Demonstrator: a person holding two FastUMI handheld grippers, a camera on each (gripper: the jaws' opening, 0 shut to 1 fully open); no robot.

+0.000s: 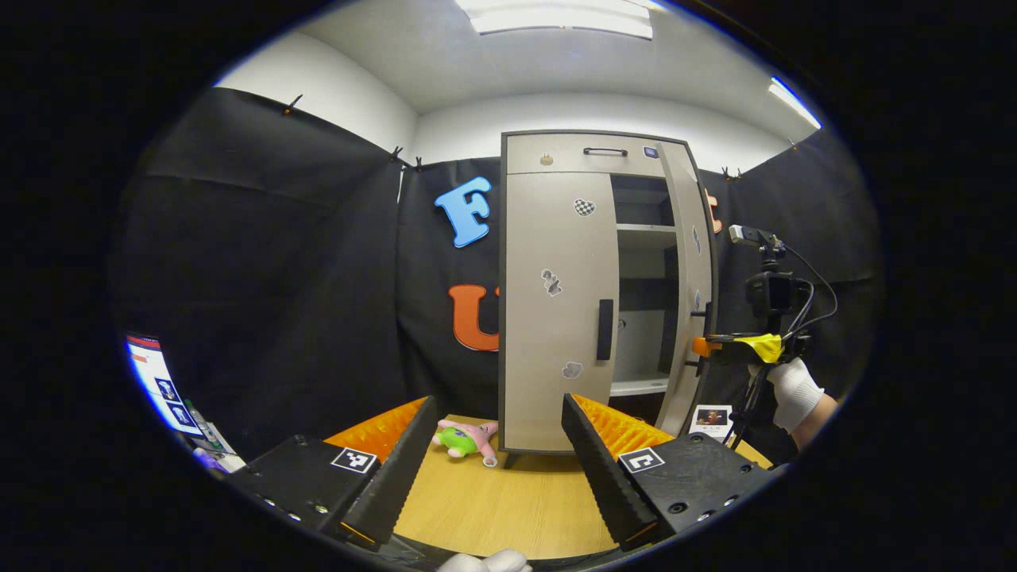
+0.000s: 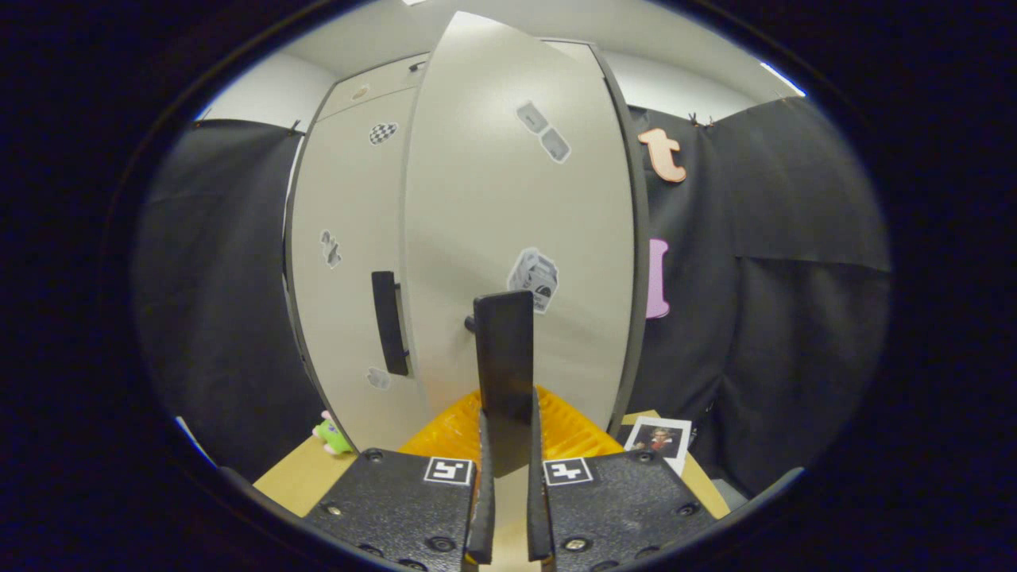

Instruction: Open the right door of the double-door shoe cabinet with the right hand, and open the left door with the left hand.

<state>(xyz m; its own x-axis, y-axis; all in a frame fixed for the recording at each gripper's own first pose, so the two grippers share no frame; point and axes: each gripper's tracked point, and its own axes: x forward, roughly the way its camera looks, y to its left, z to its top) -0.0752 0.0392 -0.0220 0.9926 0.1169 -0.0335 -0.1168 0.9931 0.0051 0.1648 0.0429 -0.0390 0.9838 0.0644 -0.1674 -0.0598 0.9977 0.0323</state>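
Left gripper view: shoe cabinet [image 1: 556,318] stands on the wooden table [image 1: 493,508], its right door [image 1: 687,286] swung partly open so the shelves show, its left door [image 1: 556,302] closed with the dark left handle [image 1: 605,329] at its inner edge. The left tongs [image 1: 493,469] are spread wide and empty, well short of that handle, apparently waiting their turn. Farther off, the right tongs [image 1: 703,349], held by a gloved hand [image 1: 794,389], sit at the open door's edge. A plush toy [image 1: 467,439] lies on the table near the cabinet's foot, beside but not across the left approach.

Right gripper view: the right tongs [image 2: 504,492] are pressed on the right handle [image 2: 503,357], the grip that lets the door be pulled outward. A small photo card [image 2: 659,437] lies on the table to the right, possibly within the door's swing.
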